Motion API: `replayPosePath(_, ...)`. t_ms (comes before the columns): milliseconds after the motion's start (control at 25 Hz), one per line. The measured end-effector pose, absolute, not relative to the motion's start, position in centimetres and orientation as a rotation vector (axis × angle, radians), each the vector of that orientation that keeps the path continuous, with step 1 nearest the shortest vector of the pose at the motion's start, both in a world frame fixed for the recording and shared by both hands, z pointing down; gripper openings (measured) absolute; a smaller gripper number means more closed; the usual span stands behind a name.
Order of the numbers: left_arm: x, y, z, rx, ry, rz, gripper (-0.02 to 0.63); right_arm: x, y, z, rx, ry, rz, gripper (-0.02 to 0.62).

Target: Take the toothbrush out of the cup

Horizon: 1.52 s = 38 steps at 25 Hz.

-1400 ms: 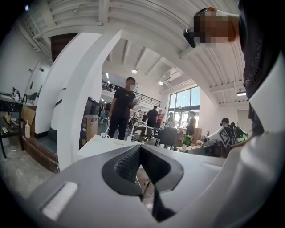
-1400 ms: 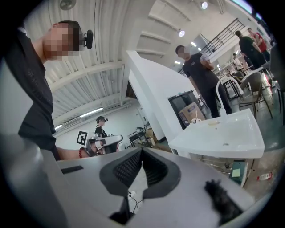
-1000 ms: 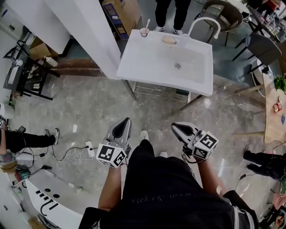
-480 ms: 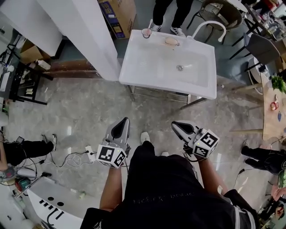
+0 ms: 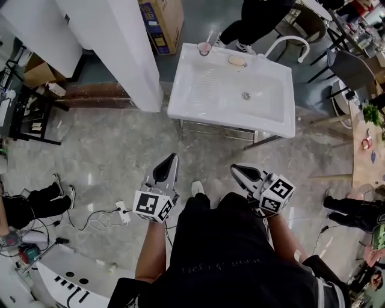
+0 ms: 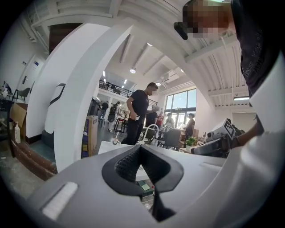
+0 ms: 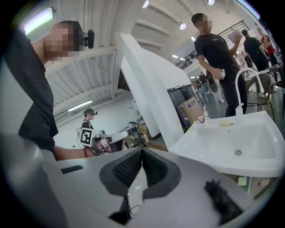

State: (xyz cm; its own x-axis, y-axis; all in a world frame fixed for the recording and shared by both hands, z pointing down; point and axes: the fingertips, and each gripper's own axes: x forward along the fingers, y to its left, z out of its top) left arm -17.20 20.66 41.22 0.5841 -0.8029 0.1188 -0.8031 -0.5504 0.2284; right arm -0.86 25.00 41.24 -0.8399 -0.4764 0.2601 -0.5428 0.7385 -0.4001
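Note:
A small cup [image 5: 204, 48] with a toothbrush [image 5: 209, 38] standing in it sits on the back left corner of a white sink [image 5: 198, 102], far ahead of me. Both grippers hang at waist height, well short of the sink. My left gripper [image 5: 171, 157] and right gripper [image 5: 235, 169] each have their jaws pressed together with nothing between them. The left gripper view shows the cup [image 6: 115, 141] small and distant past the left gripper [image 6: 140, 148]. In the right gripper view the cup [image 7: 201, 119] stands at the sink's [image 7: 249, 167] far rim, beyond the right gripper [image 7: 142, 151].
A curved faucet [image 5: 284, 41] and a soap bar [image 5: 236, 61] are on the sink's back edge. A white pillar [image 5: 114, 42] rises left of the sink, with a cardboard box [image 5: 161, 21] behind it. A person [image 5: 255, 18] stands behind the sink. Cables [image 5: 99, 210] lie on the floor at left.
The sink has drifted right and slightly lower in the head view. The person behind it has shifted right. Both grippers stay shut and in much the same place.

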Motion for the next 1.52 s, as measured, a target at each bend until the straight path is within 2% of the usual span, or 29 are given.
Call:
replayPosePath(920,-15.3,15.1,40.3,2.603,-1.318,0.026,0.005,-0.2,18.3,40.7,0.836,-2.86,0.702,0.012)
replayPosePath(1520,-9.3,4.5,41.2,2.578,-1.362,0.119,0.005,6.7,7.2,43.9,0.812,-2.842,0.724,0.012)
